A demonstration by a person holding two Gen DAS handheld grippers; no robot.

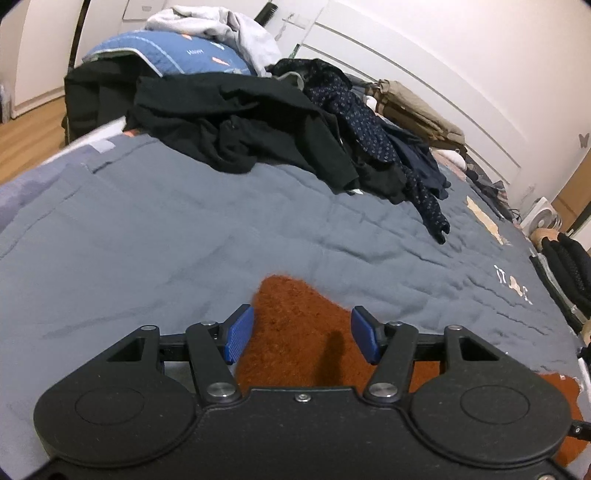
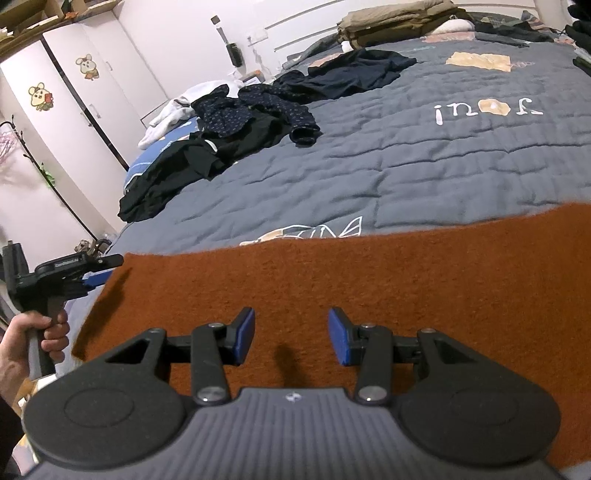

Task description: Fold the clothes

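Rust-orange cloth (image 2: 369, 280), grey quilted bedspread (image 2: 406, 162)

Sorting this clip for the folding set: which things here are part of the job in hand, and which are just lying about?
In the job:
- rust-orange garment, spread flat on the grey quilt
- left gripper, open at its corner
- right gripper, open over it

Lying about:
- heap of dark clothes, likely next
- folded khaki stack
- hairbrush
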